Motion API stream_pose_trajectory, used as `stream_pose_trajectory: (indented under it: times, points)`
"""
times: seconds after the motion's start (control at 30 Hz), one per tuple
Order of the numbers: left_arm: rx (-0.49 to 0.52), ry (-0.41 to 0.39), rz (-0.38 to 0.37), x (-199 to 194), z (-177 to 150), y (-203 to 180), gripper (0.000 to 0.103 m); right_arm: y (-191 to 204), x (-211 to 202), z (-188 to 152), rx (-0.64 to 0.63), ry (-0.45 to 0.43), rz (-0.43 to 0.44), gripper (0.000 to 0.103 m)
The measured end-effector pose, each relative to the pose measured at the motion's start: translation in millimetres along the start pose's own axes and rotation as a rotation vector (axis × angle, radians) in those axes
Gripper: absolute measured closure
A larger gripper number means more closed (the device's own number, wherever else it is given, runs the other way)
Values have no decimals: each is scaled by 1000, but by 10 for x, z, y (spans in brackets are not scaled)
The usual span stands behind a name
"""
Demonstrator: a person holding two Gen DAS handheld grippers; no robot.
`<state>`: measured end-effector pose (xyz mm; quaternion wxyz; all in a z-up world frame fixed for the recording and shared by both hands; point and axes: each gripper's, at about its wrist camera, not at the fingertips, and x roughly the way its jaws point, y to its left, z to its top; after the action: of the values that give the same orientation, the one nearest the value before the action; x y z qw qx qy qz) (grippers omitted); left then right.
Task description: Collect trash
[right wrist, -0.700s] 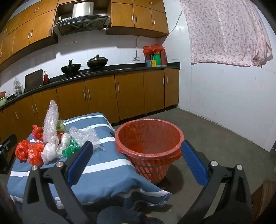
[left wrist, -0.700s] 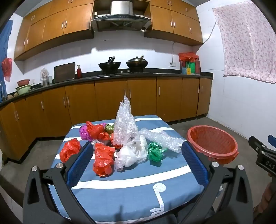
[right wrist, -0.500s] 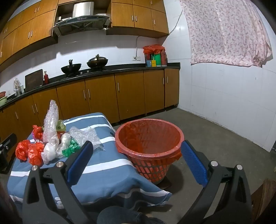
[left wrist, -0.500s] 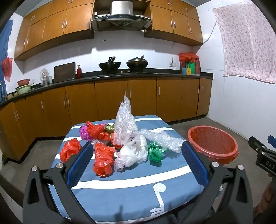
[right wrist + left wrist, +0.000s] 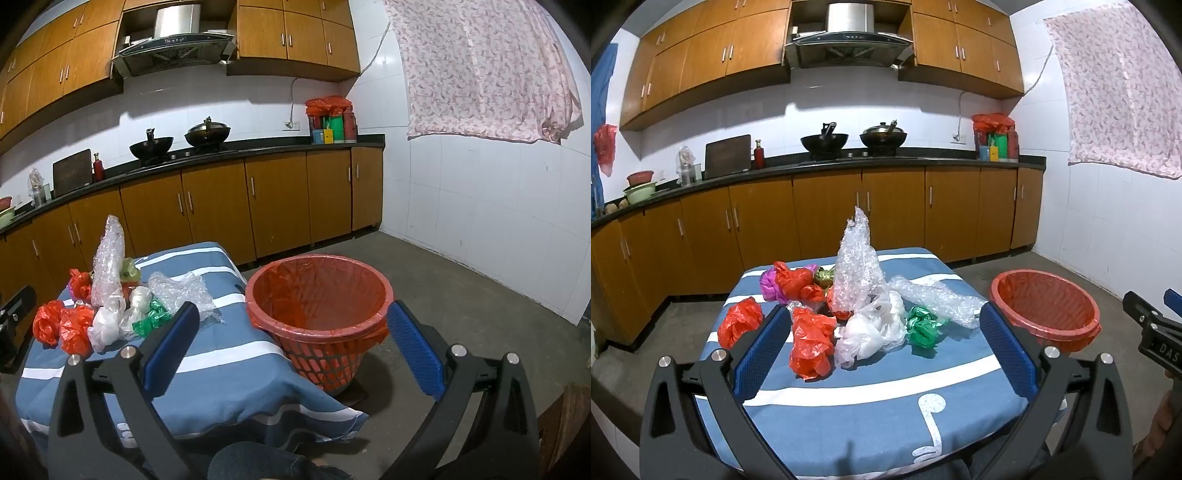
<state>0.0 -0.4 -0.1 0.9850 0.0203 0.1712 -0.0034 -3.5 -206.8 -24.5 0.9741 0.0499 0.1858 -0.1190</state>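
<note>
With nothing moved since the earlier frames, your left gripper point(image 5: 882, 347) and right gripper point(image 5: 290, 343) stay released and empty, trash point(image 5: 849, 310) uncollected at frame centre, bin point(image 5: 317, 295) waiting.

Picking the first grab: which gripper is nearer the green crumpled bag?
Left. The left gripper is open and faces the green crumpled bag in the pile. The right gripper is open, off to the side, facing the red bin.

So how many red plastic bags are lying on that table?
4 that I can make out: one at the table's left edge, one nearest the camera, one at the back by the purple bag, one half-hidden under the bubble wrap. More may be buried.
</note>
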Motion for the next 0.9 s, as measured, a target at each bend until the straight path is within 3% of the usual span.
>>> stream_pose_trajectory:
  times: [0.9]
  points:
    - [-1,-1,-1,-1,-1,1,2,-16,-3,8,1,-1,0,4]
